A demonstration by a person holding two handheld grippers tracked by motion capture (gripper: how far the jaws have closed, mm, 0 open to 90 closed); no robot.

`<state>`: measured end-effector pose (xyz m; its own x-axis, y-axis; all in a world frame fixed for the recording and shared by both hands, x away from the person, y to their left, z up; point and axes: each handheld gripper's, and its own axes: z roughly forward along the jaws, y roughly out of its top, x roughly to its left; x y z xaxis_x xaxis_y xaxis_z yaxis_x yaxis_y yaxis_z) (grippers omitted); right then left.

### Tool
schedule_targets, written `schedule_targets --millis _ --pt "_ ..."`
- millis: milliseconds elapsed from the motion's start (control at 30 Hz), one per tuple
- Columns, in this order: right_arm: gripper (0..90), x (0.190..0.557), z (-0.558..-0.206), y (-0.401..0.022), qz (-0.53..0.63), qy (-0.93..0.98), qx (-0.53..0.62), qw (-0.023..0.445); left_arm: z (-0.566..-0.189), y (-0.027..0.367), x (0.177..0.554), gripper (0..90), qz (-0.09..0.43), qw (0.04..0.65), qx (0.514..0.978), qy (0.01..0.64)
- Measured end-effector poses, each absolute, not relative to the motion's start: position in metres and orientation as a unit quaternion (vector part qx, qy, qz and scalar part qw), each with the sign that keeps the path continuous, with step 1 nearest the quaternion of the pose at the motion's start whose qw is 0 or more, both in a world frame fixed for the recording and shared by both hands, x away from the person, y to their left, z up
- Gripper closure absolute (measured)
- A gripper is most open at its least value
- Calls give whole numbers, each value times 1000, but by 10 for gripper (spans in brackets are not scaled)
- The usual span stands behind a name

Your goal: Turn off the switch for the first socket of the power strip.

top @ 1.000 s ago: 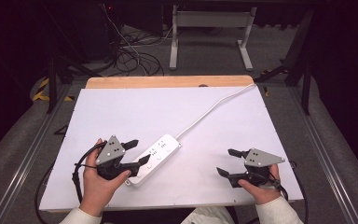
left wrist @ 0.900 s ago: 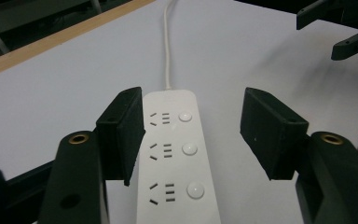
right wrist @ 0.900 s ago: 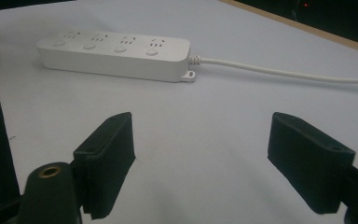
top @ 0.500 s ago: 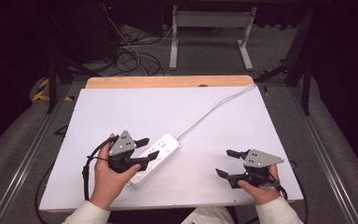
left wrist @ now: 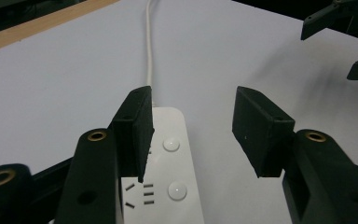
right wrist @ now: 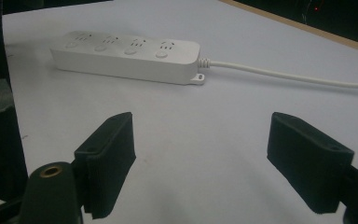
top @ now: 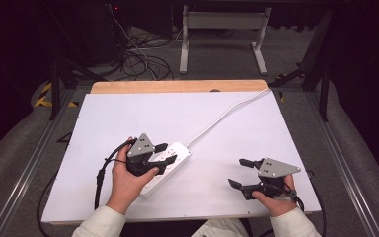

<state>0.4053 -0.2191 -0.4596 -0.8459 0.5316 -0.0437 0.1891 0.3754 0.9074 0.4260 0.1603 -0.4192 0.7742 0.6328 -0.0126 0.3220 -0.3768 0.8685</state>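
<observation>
On the white worktop [top: 128,118], the power strip [top: 170,160] lies near-left under the left gripper [top: 160,154], fingers apart over it, while the right gripper [top: 237,173] sits near-right, fingers also apart, holding nothing.

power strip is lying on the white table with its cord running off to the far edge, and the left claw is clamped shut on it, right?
Not quite. The power strip does lie on the white table with its cord running to the far edge, but the left claw is open, jaws spread above the strip, as the left gripper view shows.
</observation>
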Motion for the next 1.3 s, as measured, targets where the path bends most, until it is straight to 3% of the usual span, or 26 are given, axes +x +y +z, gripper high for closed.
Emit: schedule_targets --millis 433,500,600,700,767,1300 --pt "236 405 -460 -219 514 812 220 166 -431 141 445 539 159 476 814 292" --pt "237 406 -460 -219 514 812 220 165 -433 140 447 612 159 477 814 290" --pt "236 406 -460 -219 515 812 220 164 -436 139 449 646 176 470 817 285" --pt "236 406 -461 -219 514 813 220 163 -438 139 452 839 167 461 824 285" --pt "236 406 -461 -219 514 813 220 163 -440 139 454 898 163 456 829 281" --pt "235 406 -462 -219 512 814 221 163 -449 132 462 900 129 392 858 304"
